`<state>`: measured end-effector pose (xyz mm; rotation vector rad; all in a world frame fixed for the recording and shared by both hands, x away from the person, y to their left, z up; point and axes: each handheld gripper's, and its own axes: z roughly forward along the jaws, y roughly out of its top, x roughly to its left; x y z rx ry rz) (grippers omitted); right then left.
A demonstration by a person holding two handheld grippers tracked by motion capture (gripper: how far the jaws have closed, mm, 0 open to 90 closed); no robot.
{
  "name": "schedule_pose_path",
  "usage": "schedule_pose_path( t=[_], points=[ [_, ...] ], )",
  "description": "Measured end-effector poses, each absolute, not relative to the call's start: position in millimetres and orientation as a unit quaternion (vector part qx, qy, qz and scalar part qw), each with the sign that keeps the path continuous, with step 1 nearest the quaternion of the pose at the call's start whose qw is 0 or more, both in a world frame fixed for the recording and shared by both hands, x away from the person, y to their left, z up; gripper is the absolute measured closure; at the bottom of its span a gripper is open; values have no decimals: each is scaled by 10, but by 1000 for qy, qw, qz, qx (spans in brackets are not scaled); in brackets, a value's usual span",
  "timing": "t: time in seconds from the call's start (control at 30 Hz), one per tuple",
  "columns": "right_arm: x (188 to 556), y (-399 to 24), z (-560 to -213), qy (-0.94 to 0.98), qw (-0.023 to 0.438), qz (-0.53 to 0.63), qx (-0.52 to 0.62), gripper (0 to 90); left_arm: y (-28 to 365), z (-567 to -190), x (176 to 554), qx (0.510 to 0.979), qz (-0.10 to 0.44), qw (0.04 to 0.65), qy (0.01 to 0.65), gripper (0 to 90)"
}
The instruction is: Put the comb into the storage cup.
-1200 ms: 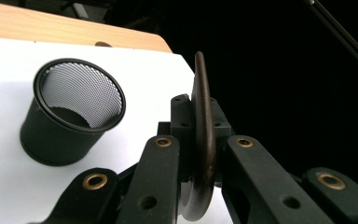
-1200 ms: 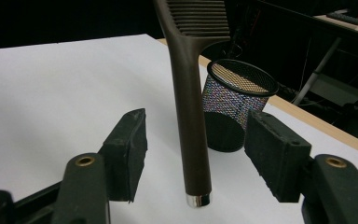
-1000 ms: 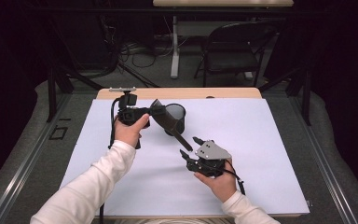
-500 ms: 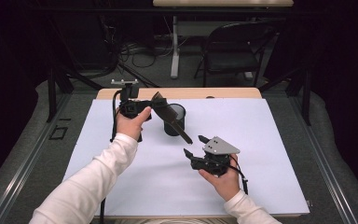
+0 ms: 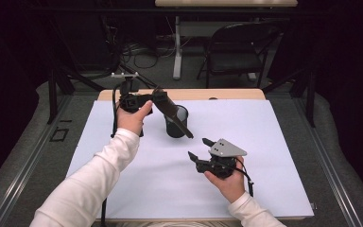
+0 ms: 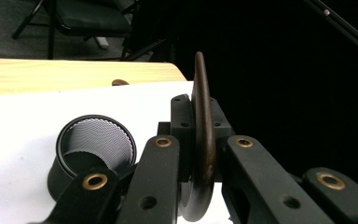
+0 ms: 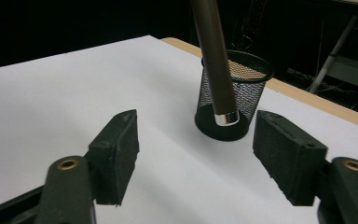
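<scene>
Item one, left gripper (image 5: 163, 101): I have its jaws clamped on the dark brown spatula (image 5: 175, 116), gripped edge-on at the flat blade (image 6: 204, 140). It hangs above and just left of the mesh cup (image 5: 176, 122), which serves as my landmark.

Item two, spatula handle (image 7: 216, 60): it slants down across the front of the mesh cup, and its silver-capped tip (image 7: 226, 118) sits low beside the cup's base, outside the cup.

Item three, mesh cup: black, upright, on the white sheet (image 5: 123, 175) covering the tabletop (image 5: 236, 93).

Item four, right gripper (image 5: 200, 150): near side of the cup and to its right, well apart from it. Its jaws stand apart, have just been opening, and hold nothing between them.
</scene>
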<state>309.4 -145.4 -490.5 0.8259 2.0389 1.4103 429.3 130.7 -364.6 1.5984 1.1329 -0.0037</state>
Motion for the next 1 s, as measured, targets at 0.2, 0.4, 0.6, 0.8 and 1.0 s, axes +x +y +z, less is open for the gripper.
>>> schedule_pose_path(
  t=[0.2,0.4,0.6,0.8,1.0],
  points=[
    [3083,-1450,-4907,759,257,518,300,252,1319,-3595,4309,677,6,557,481,865],
    [3093,-1450,-4920,764,252,511,302,175,1347,-3550,4341,676,14,556,484,865],
    [3096,-1428,-4941,770,255,500,303,145,1373,-3503,4372,673,25,555,489,865],
    [3111,-1408,-4964,773,260,488,312,114,1389,-3469,4401,672,35,552,492,865],
    [3117,-1401,-4971,775,251,490,311,28,1409,-3440,4429,669,43,553,495,865]
  ],
)
